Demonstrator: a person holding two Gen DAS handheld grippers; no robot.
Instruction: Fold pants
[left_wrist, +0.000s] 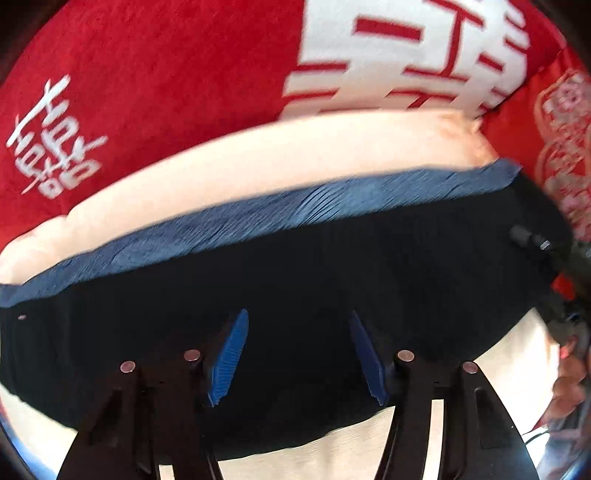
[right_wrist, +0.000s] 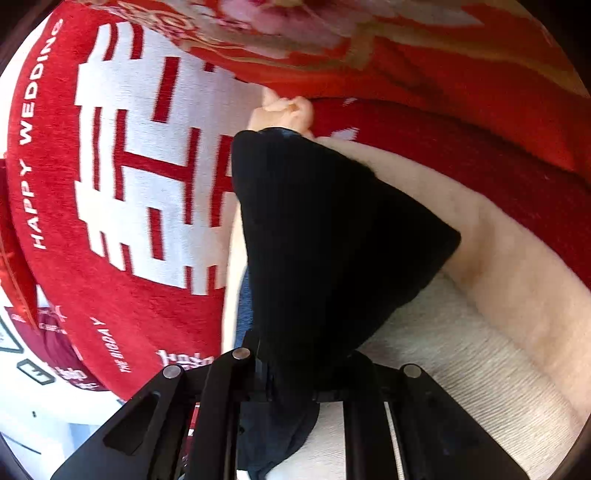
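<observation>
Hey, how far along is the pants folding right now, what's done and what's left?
Done so far: the black pants lie across the cream cushion as a broad band, blue waistband showing, so at most one fold seems made. In hand: the right gripper is shut on pants fabric, lifting it into a peak; the left gripper hovers open above the cloth. Left: laying that lifted part over and flattening.

red wedding blanket (left_wrist: 166, 92), cream cushion (right_wrist: 517, 266)

pants (left_wrist: 295, 280) on cushion (left_wrist: 258, 162) | blanket (left_wrist: 166, 74) behind cushion | left claw (left_wrist: 297, 354) over pants | right claw (right_wrist: 291, 373) at pants' edge
</observation>
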